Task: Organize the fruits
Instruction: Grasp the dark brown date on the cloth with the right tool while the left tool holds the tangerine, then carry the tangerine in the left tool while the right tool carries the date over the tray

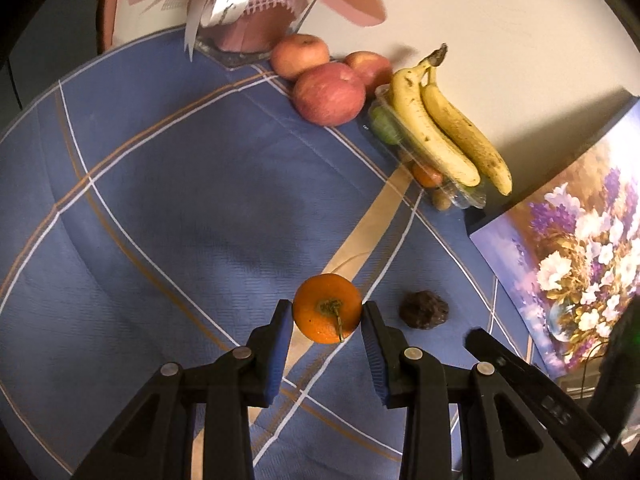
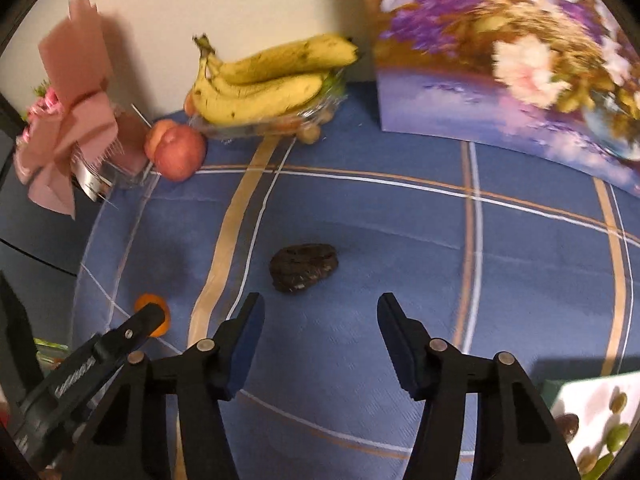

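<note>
Orange (image 1: 327,307) on blue plaid tablecloth (image 1: 160,208) | cream wall (image 1: 500,20) behind

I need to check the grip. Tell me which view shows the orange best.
The left wrist view: the orange sits whole, stem up, between the left gripper pads. The right wrist view shows only a sliver behind that gripper's finger.

Left claw (image 1: 326,316) pinched on orange (image 1: 327,307); right claw (image 2: 320,312) spread wide, empty.
</note>
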The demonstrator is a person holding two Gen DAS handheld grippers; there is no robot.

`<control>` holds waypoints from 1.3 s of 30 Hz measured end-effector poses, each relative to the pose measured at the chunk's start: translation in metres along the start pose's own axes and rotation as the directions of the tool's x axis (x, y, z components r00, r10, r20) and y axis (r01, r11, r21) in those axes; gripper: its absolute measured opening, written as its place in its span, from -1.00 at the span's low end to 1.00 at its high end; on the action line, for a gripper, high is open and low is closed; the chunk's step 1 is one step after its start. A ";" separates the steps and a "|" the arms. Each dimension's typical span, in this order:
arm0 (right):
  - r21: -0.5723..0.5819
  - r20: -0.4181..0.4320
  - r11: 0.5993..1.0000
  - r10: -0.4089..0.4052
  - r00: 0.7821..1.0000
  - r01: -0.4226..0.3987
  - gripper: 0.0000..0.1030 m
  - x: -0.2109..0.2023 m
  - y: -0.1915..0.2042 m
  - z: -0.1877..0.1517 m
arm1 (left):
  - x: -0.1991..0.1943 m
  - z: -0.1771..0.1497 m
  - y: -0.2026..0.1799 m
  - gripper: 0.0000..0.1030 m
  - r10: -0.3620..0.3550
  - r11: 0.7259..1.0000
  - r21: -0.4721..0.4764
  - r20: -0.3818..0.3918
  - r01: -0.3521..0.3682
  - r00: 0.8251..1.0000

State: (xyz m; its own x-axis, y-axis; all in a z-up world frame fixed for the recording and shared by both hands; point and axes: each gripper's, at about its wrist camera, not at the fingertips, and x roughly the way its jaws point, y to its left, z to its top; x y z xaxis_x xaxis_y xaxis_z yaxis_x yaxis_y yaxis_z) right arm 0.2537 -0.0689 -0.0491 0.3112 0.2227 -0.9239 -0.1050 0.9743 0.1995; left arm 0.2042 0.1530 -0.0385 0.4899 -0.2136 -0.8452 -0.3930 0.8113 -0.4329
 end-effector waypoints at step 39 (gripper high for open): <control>-0.089 0.068 0.987 -0.125 0.990 0.131 0.12 -0.071 -0.002 -0.020 | -0.038 -0.060 -0.080 -0.27 -0.030 0.978 0.208 0.014 0.027 0.999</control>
State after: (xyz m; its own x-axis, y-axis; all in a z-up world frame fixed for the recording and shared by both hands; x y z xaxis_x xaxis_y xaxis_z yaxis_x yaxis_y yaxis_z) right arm 0.2126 -0.0876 0.0093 0.3850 0.1006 -0.9174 -0.1470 0.9880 0.0466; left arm 0.1707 0.0634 0.0095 0.5128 -0.2304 -0.8270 -0.2093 0.9007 -0.3807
